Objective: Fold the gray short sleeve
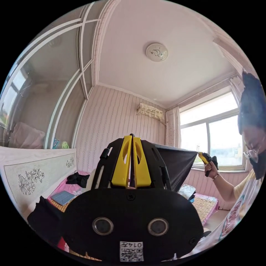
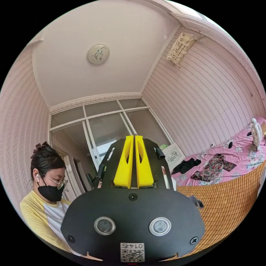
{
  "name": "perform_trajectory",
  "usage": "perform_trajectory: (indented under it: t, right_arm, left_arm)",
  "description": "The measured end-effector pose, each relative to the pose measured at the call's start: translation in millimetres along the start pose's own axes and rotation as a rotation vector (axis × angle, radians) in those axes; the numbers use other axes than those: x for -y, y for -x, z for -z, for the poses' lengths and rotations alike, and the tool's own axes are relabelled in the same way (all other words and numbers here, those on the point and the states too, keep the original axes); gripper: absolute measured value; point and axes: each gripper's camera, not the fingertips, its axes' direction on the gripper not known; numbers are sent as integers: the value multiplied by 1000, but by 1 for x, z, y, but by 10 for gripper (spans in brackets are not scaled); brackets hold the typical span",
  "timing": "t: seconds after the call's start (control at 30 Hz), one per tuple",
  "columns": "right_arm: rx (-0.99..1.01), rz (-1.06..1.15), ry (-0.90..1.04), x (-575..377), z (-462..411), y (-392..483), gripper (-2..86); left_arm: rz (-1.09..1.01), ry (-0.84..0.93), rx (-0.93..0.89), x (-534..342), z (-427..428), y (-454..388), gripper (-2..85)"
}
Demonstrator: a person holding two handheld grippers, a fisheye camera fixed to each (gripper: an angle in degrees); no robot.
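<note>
Left gripper view: two grippers (image 1: 132,138) (image 1: 204,158), one gray garment (image 1: 174,163).

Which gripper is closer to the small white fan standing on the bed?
Cannot tell for sure. The fan stands far across the bed from the right gripper; the left gripper holds up the gray shirt.

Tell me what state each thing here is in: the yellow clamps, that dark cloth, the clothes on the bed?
Left gripper: yellow jaws closed together, dark cloth running off behind them.
Right gripper: raised in the person's hand, pinching a corner of the cloth.
Dark gray short sleeve shirt: lifted in the air, stretched taut between the grippers.
Floral patterned garment: lying crumpled on the pink bedsheet.
Black garment: bunched up on the bed.
</note>
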Motion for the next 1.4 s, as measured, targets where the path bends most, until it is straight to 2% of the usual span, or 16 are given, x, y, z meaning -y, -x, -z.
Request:
perform_trajectory:
  t: [0.07, 0.17, 0.3, 0.4, 0.47, 0.57, 0.6, 0.63, 0.7, 0.8, 0.87, 0.97, 1.07, 1.23, 1.4]
  right_arm:
    - [37, 77, -9, 6, 9, 33, 2]
    - [-1, 252, -19, 17, 14, 91, 3]
    - [-162, 365, -56, 21, 5, 109, 2]
    - [-367, 282, 150, 13, -37, 55, 2]
    - [-502, 180, 276, -4, -62, 4, 2]
    - [-660, -1, 471, -39, -98, -82, 2]
    - [-716, -112, 547, -47, -108, -113, 2]
    - [-721, -195, 529, -46, -110, -133, 2]
    - [-654, -269, 397, -29, -108, -142, 2]
    - [-466, -222, 175, 8, -105, -127, 3]
    - [-422, -163, 134, 20, -103, -118, 3]
    - [-435, -88, 166, 10, -98, -120, 3]
    - [-500, -116, 229, -28, -80, -143, 3]
    - [-748, -355, 473, -138, -43, -215, 3]
    - [-893, -598, 648, -226, -19, -263, 3]
  left_arm:
    - [11, -108, -82, 18, 31, -11, -10]
    - [-59, -207, -101, 42, 54, -29, -10]
    - [-97, -168, -111, 54, 36, -27, -10]
    - [-31, 77, -82, 29, -33, 2, -10]
    - [-17, 332, 47, -20, -104, 27, -10]
    - [62, 628, 67, -86, -186, 56, -10]
    - [76, 668, 75, -95, -199, 61, -10]
    - [90, 710, 102, -106, -221, 67, -10]
    - [100, 710, 126, -105, -242, 73, -10]
    - [120, 538, 139, -81, -247, 75, -10]
    - [66, 510, 118, -75, -252, 72, -10]
    - [-35, 593, 132, -110, -261, 71, -10]
    - [-28, 715, 96, -176, -266, 81, -10]
    - [110, 973, 42, -312, -265, 103, -10]
    - [308, 1194, 67, -439, -245, 120, -10]
